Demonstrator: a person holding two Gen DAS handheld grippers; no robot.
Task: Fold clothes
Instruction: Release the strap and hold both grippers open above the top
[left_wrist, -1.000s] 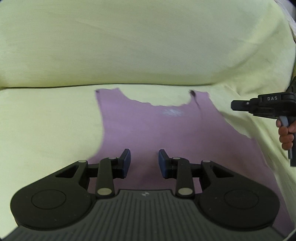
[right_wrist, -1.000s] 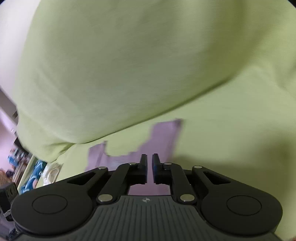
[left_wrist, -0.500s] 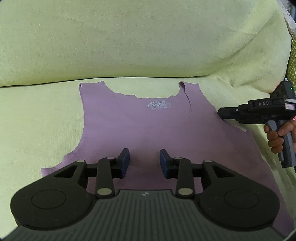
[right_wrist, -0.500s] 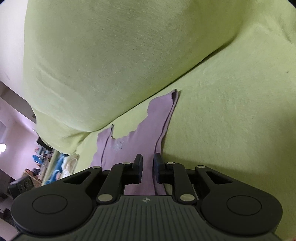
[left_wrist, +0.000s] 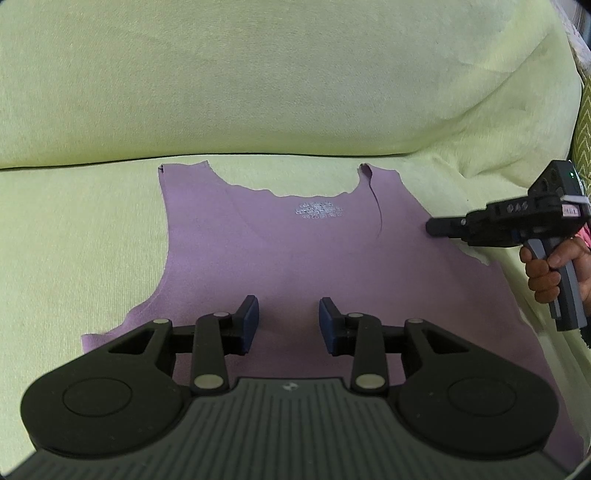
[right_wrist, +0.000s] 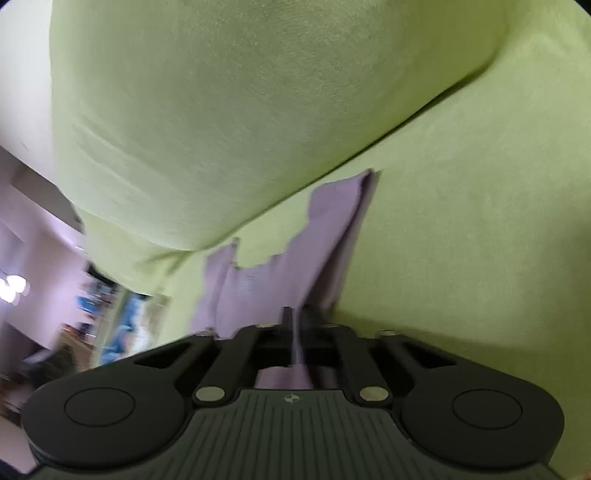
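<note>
Fingers of the right gripper have just closed on the purple sleeveless cotton top's edge — left gripper hovers apart; lift slowly, keeping fabric taut.

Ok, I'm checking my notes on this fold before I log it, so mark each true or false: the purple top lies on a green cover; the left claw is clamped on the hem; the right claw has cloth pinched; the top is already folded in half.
1. The purple top lies on a green cover: true.
2. The left claw is clamped on the hem: false, it is open above the cloth.
3. The right claw has cloth pinched: true, at the top's side edge.
4. The top is already folded in half: false, it lies spread flat.
</note>
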